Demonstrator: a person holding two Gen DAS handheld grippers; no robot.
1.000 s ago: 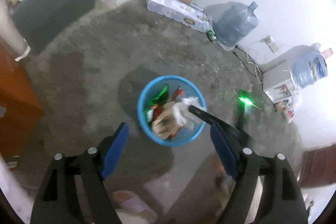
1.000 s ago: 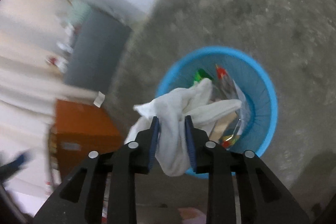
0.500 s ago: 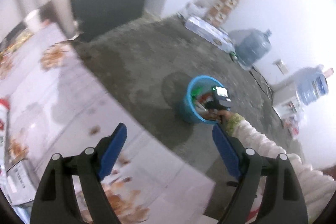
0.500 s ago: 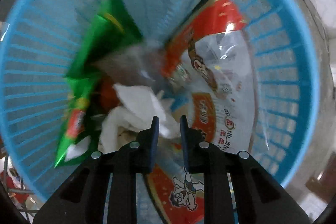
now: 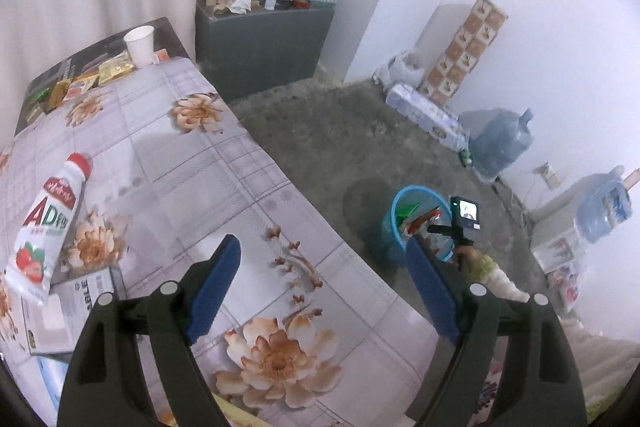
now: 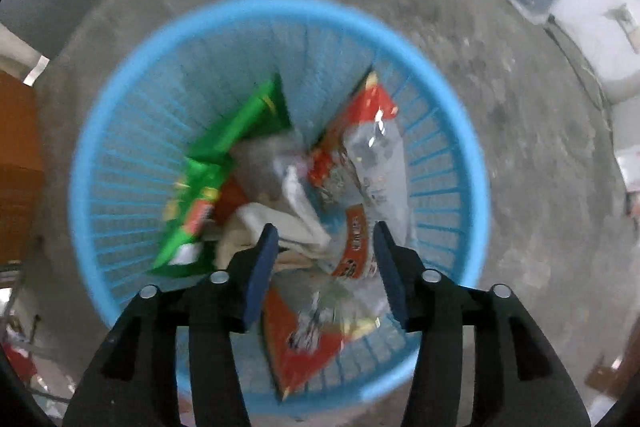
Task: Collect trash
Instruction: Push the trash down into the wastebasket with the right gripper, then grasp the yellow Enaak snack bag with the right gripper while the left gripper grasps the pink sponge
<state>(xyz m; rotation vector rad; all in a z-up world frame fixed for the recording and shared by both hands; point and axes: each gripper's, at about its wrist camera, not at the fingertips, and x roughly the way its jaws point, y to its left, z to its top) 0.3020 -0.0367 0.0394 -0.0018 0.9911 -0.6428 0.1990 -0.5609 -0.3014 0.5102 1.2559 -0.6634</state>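
Observation:
A blue plastic basket (image 6: pixel 132 131) stands on the concrete floor, filled with green and red wrappers and a white crumpled tissue (image 6: pixel 296 223). Straight above it my right gripper (image 6: pixel 324 239) points down, its jaws opening; the tissue lies loose in the basket below them and the pads press on nothing. In the left wrist view the same basket (image 5: pixel 394 227) is small on the floor beside the table, with a hand and the other gripper's camera over it. My left gripper (image 5: pixel 324 251) is open and empty above the flowered tablecloth (image 5: pixel 180 167). A white AD milk bottle (image 5: pixel 48 219) lies at left.
On the table are a paper cup (image 5: pixel 140 43), snack wrappers (image 5: pixel 80 79) at the far end and a white box (image 5: pixel 68 307) near the bottle. A grey cabinet (image 5: pixel 260 39) with clutter stands beyond. Water jugs (image 5: pixel 500 143) and boxes line the right wall.
My right gripper brought the white tissue down into the basket, let go of it and rose a little. The left gripper swung from over the basket to above the table.

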